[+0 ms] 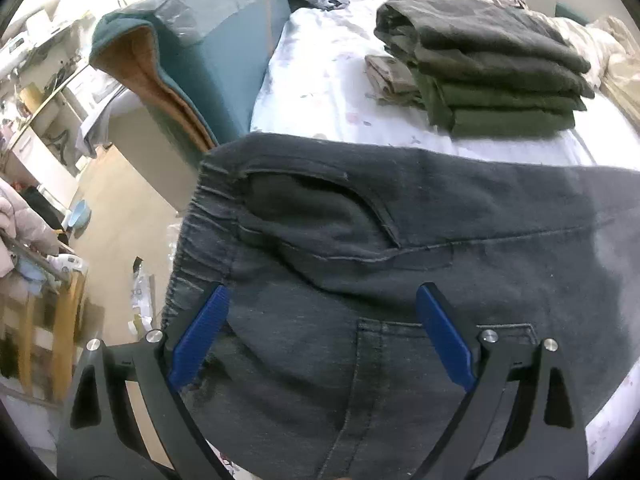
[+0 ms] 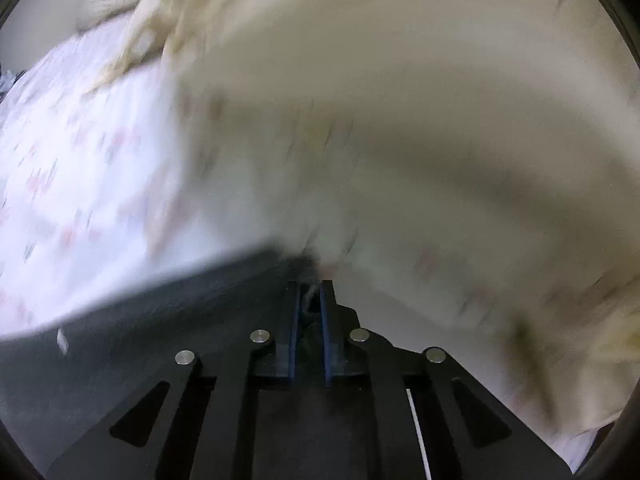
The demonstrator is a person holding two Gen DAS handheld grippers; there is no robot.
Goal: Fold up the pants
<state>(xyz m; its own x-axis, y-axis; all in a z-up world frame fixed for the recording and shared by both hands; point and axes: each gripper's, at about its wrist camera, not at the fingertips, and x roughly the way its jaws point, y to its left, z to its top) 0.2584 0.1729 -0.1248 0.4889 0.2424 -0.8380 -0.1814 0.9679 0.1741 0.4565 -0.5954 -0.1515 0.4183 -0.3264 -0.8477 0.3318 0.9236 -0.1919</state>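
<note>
Left wrist view sharp, evenly bright, fisheye-bent edges, dark corners; right wrist view heavily motion-blurred, dimmer.

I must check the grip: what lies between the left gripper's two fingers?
In the left wrist view, the dark grey pants lie below the left gripper, whose jaws stand open.

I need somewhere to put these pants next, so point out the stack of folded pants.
In the left wrist view, the stack of folded pants sits upper right on the floral bedsheet, beyond the dark grey pants and right of the teal cushion.
</note>
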